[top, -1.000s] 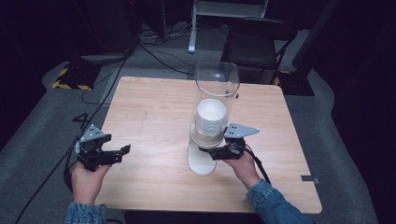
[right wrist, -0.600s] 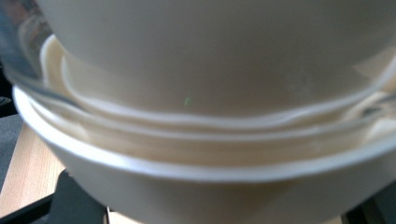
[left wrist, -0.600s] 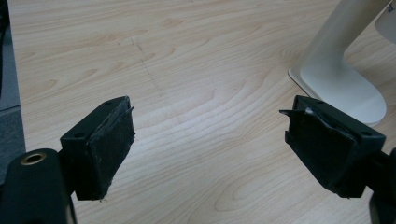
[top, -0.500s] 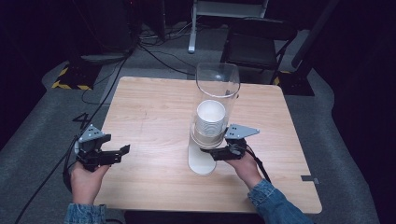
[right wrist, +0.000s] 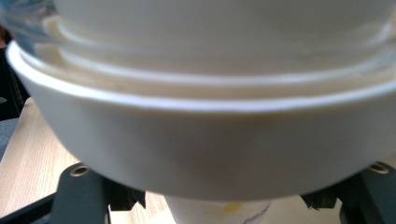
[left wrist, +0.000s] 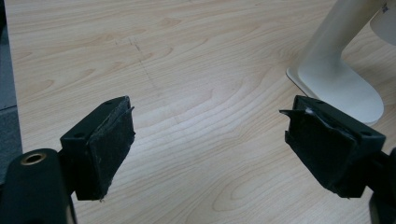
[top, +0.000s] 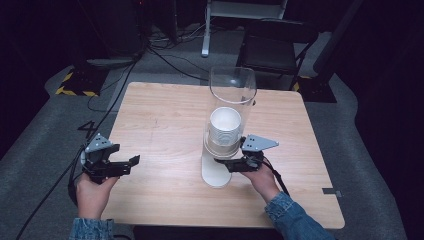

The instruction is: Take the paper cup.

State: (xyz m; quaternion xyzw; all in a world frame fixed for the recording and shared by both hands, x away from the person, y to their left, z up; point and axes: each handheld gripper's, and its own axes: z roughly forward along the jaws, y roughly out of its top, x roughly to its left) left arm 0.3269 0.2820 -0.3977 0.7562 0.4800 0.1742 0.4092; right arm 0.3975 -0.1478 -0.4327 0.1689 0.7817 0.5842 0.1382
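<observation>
Cups are stacked inside a clear tube on a white stand at the middle of the table, slightly right; the lowest cup is seen poking out beneath the white collar in the right gripper view. The right gripper is brought in from the right beneath the collar, its jaws standing either side of that lowest cup; whether the cup is actually gripped cannot be told, since the pads are hidden behind the collar. The left gripper is held low at the near left of the table, well apart from the stand, its jaws spread wide with nothing between them.

The work is judged to be at an early stage: the dispenser has been reached, but no cup is yet drawn out, and pulling one down and setting it somewhere is left. The collar and the curved neck of the stand are close to the jaws and may be bumped; the stack above may be dragged along. A dark chair and cables lie beyond the far edge, out of the way.
</observation>
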